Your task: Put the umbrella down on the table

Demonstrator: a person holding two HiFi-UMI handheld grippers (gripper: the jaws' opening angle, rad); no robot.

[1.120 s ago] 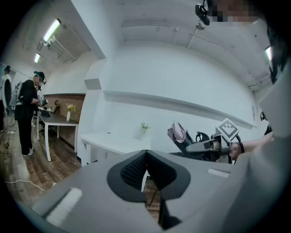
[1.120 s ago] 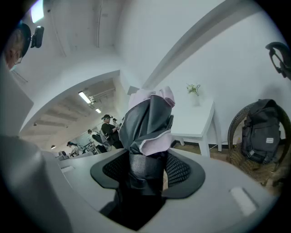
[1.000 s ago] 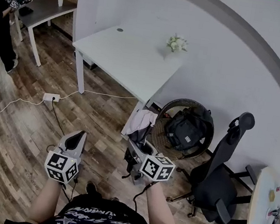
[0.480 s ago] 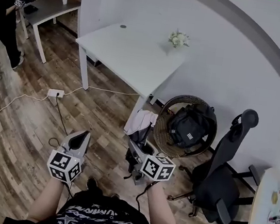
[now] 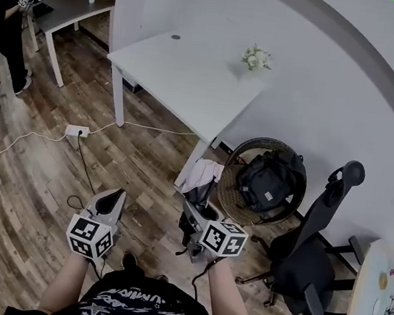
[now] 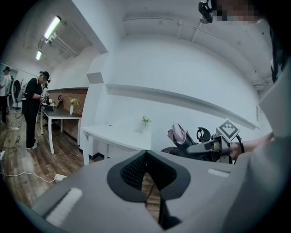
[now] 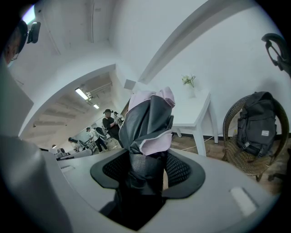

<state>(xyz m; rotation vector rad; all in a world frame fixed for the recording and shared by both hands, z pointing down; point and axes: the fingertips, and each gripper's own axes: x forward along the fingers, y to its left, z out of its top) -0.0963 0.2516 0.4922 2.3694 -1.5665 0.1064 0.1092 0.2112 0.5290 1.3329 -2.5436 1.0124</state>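
A folded grey and pink umbrella point(image 5: 199, 181) stands upright in my right gripper point(image 5: 199, 208), which is shut on its lower part. In the right gripper view the umbrella point(image 7: 148, 123) fills the space between the pads of the right gripper point(image 7: 145, 175). It is held over the wooden floor, short of the near corner of the white table point(image 5: 187, 78). That table point(image 7: 193, 113) carries a small vase of flowers point(image 5: 256, 58). My left gripper point(image 5: 107, 206) hangs to the left with its jaws shut on nothing. The left gripper point(image 6: 148, 182) looks towards the table point(image 6: 113, 133) and the umbrella point(image 6: 178, 135).
A wicker chair with a black backpack point(image 5: 265, 182) stands right of the umbrella, and a black office chair point(image 5: 307, 257) beyond it. A power strip with cables point(image 5: 76, 130) lies on the floor. A person point(image 5: 9, 15) stands by a second table at far left.
The head view has shifted a little. The right gripper keeps the umbrella in nearly the same place, and the left gripper has barely moved.
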